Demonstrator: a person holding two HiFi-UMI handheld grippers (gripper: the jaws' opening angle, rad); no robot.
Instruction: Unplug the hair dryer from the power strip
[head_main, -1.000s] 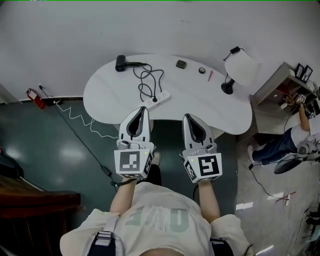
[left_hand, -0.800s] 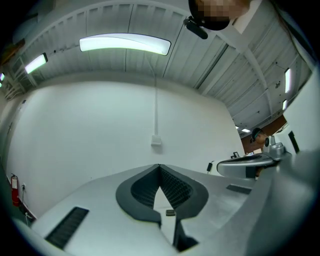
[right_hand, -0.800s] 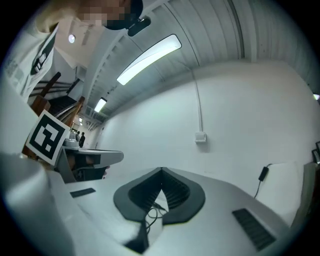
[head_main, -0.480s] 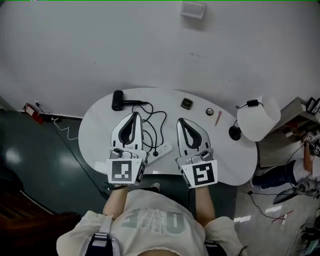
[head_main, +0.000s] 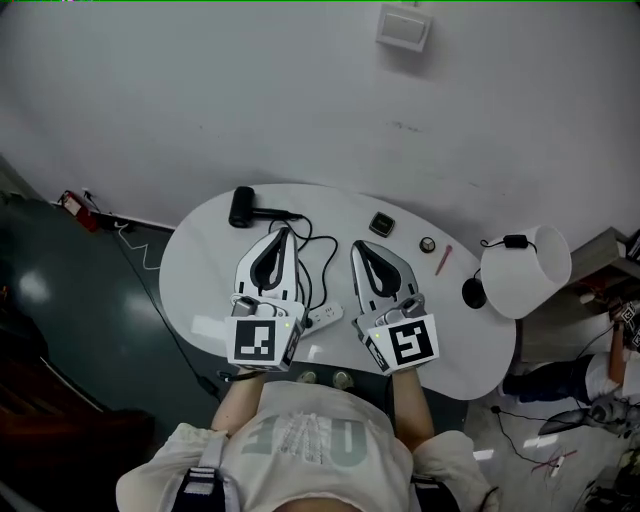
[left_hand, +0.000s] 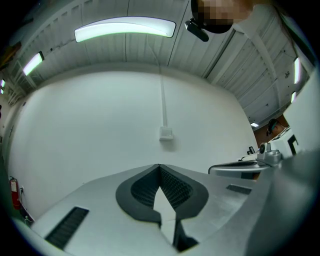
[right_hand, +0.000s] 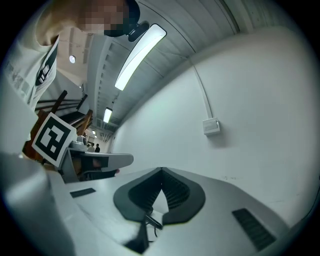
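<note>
left jaws: the left gripper (head_main: 283, 234) had them pressed right together with nothing between, just blank wall past the tips in the left gripper view

right jaws: same deal on the right gripper (head_main: 358, 246), closed tight and empty. A bit of black cord (right_hand: 151, 221) peeked through the gap low down, but it wasn't pinched.

where the grippers were: side by side over the near half of the bench (head_main: 200, 262), pointing roughly level at the wall, not touching anything as far as I could see

power strip: the white power strip (head_main: 322, 317) lay on the bench in the gap between the two grippers, its left end tucked under the left one

hair dryer: the black hair dryer (head_main: 243, 207) lay at the far left of the bench by the wall, well apart from both grippers, with its cord looping back toward the strip

plug: honestly couldn't make it out from the head view. It was too small and partly behind the left gripper, so I'm only guessing it was plugged in.

other stuff: a white lamp (head_main: 525, 270) at the right end, plus a small dark square thing (head_main: 381, 223), a little round thing (head_main: 428, 244) and a red pen (head_main: 442, 260) further back

progress: basically zero, I'd say, with nothing gripped and the cord leading to the strip

left to do: open up, hold the strip down with one gripper, grab the plug with the other and pull it out
</note>
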